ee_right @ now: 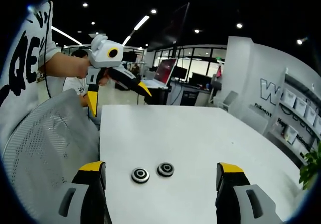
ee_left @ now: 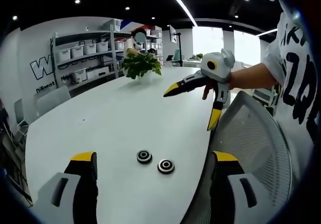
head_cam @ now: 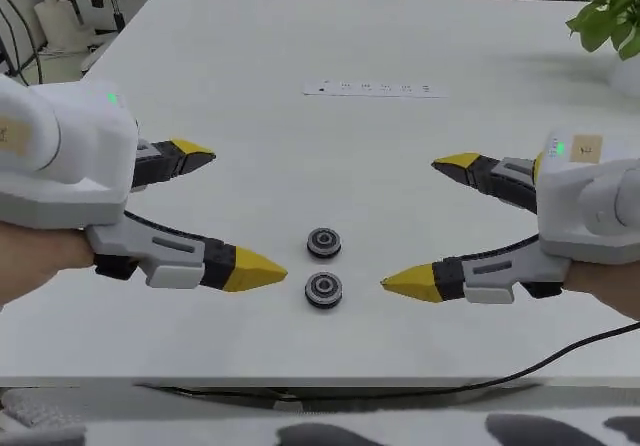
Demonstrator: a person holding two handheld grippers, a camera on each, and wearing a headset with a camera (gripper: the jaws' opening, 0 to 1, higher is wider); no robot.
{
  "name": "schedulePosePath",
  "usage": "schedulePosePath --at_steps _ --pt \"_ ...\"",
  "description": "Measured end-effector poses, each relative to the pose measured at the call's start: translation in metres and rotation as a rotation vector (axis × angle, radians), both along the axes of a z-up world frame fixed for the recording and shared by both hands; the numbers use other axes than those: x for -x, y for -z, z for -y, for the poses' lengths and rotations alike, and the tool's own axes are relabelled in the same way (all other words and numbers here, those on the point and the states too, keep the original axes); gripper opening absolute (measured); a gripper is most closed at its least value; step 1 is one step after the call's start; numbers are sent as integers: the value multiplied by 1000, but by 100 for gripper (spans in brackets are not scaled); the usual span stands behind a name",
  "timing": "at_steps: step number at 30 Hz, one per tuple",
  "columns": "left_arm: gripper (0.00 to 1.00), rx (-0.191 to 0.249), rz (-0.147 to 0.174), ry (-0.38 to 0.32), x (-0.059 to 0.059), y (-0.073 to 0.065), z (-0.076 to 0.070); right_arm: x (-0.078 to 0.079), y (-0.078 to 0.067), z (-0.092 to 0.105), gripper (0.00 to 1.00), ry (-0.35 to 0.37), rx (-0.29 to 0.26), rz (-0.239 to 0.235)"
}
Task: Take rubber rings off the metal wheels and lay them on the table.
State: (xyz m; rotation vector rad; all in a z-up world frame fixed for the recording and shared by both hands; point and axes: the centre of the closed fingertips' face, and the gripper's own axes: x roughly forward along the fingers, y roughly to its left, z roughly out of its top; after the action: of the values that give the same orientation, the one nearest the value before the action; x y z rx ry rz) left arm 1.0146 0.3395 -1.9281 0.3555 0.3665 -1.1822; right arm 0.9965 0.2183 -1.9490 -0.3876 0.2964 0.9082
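Two small metal wheels lie flat side by side near the table's front edge, each with a black rubber ring around it: the far wheel point(head_cam: 323, 243) point(ee_left: 144, 156) point(ee_right: 165, 170) and the near wheel point(head_cam: 323, 289) point(ee_left: 166, 166) point(ee_right: 140, 175). My left gripper point(head_cam: 235, 211) point(ee_left: 153, 156) point(ee_right: 119, 100) hovers to their left, jaws wide apart and holding nothing. My right gripper point(head_cam: 422, 223) point(ee_right: 161, 167) point(ee_left: 193, 107) faces it from the right, also open and holding nothing. Neither gripper touches a wheel.
The white table point(head_cam: 300, 166) stretches far back. A white power strip point(head_cam: 375, 89) lies on it at mid-back. A potted plant point(head_cam: 605, 11) stands at the far right corner. A black cable point(head_cam: 500, 376) runs along the front edge. A mesh chair point(ee_left: 256, 133) stands beside the table.
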Motion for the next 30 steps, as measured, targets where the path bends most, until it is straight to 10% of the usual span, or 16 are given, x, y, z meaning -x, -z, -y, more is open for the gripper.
schedulePosePath --at_steps 30 --pt "86 -29 -48 91 -7 35 22 -12 38 -15 81 -108 16 -60"
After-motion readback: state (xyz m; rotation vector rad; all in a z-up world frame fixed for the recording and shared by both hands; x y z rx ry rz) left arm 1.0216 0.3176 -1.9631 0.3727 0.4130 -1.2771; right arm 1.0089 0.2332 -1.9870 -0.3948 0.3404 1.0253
